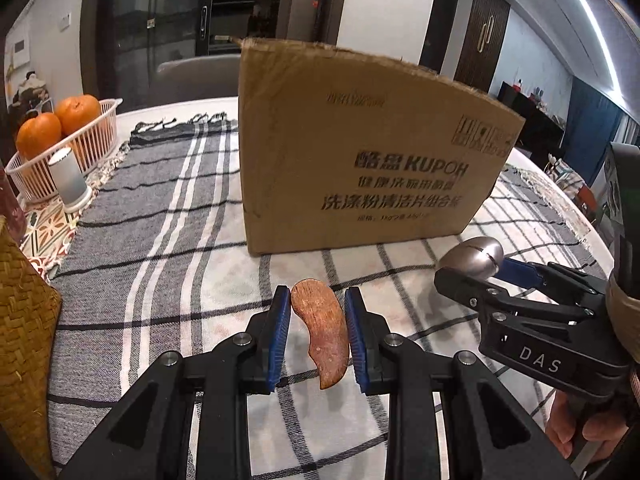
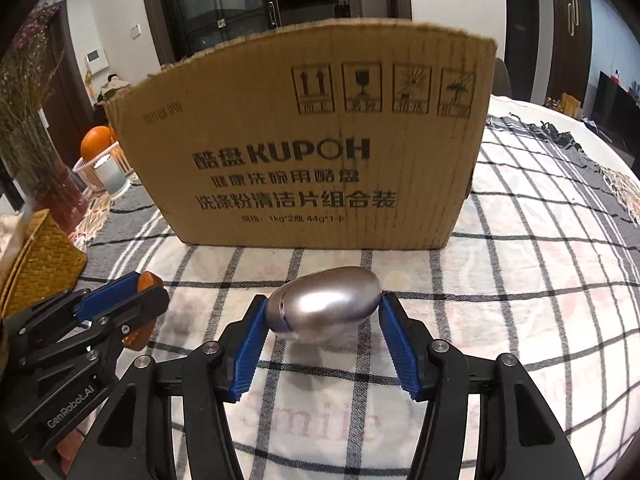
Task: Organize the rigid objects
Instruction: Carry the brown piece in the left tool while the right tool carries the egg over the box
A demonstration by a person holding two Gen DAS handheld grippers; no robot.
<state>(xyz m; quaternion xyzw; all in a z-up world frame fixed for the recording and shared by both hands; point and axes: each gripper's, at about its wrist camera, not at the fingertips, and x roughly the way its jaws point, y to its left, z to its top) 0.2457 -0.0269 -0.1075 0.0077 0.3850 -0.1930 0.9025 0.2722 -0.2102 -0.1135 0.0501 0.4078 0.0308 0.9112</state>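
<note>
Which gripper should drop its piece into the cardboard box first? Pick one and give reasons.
Right, tentatively. The right gripper holds the metal egg-shaped piece squarely facing the cardboard box. The left gripper, holding the wooden piece, sits toward the box's left edge. Both look similarly near.

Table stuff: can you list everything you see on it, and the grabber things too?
cardboard box: one, brown, standing at the middle of the table
wooden piece: one, reddish-brown, between the left gripper's pads
metal egg shape: one, silver, between the right gripper's pads
oranges: two, orange, in the basket
basket: one, white, far left
cup: one, white, before the basket
woven box: one, tan, near left
cloth: one, grey-white checked, covering the table
left gripper: black, blue pads
right gripper: black, blue pads
</note>
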